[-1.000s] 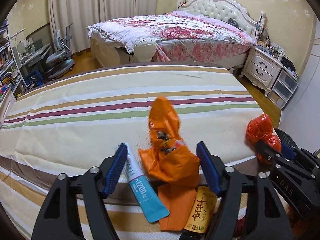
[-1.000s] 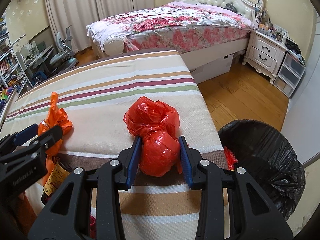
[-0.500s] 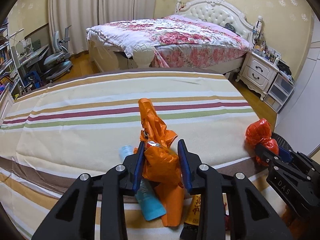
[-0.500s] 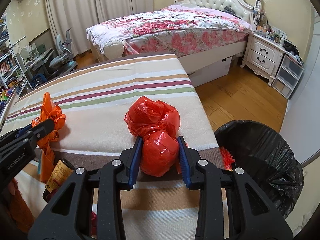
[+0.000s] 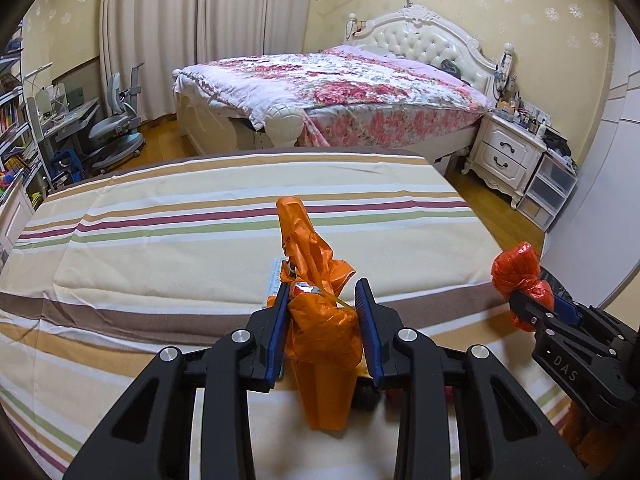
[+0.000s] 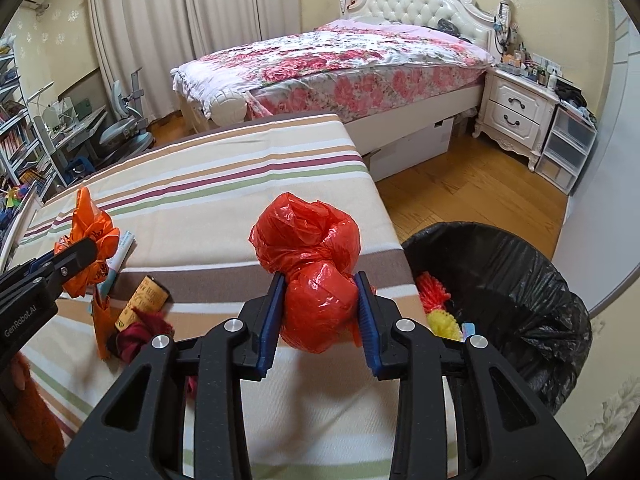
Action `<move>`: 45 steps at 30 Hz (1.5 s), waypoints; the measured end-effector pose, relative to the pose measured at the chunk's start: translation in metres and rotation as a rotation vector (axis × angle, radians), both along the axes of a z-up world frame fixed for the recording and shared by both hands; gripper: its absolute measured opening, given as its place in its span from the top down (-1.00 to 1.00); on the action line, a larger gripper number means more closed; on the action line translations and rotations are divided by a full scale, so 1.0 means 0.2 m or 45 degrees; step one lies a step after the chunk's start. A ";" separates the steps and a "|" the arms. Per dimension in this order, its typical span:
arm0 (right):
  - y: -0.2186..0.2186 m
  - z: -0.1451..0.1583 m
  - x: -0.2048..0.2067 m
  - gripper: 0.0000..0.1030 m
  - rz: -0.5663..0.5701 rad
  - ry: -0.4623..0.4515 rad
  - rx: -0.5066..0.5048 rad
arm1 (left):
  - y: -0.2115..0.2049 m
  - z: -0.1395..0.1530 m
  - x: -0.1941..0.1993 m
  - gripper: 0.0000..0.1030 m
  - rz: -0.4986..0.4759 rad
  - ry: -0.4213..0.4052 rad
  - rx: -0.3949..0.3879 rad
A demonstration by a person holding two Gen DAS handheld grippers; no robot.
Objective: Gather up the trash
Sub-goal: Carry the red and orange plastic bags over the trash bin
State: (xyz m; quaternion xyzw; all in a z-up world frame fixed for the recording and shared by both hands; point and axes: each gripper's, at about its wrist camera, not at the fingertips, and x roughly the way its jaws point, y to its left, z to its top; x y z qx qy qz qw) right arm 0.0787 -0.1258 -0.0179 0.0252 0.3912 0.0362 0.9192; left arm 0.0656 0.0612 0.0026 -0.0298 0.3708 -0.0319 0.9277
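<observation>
My left gripper is shut on a crumpled orange plastic bag and holds it above the striped table. The bag also shows at the left of the right wrist view. My right gripper is shut on a knotted red plastic bag, held above the table's right edge; it shows in the left wrist view. A black-lined trash bin stands on the floor to the right, with red and yellow trash inside.
On the table lie a tube, a small brown labelled bottle, dark red crumpled trash and an orange wrapper. A bed and nightstand stand beyond.
My left gripper closed on the orange bag and lifted it off the table. My right gripper rose a little with the red bag.
</observation>
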 end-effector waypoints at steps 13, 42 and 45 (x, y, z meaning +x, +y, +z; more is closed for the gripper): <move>-0.21 0.08 -0.19 0.35 -0.139 -0.061 -0.030 | -0.24 0.05 -0.14 0.36 -0.153 -0.080 -0.034; -0.73 0.01 -0.20 0.35 -0.510 -0.087 -0.054 | -0.86 -0.05 0.06 0.35 -0.435 -0.103 0.051; -0.74 -0.01 -0.19 0.35 -0.529 -0.086 -0.064 | -0.90 -0.07 0.07 0.35 -0.450 -0.100 0.067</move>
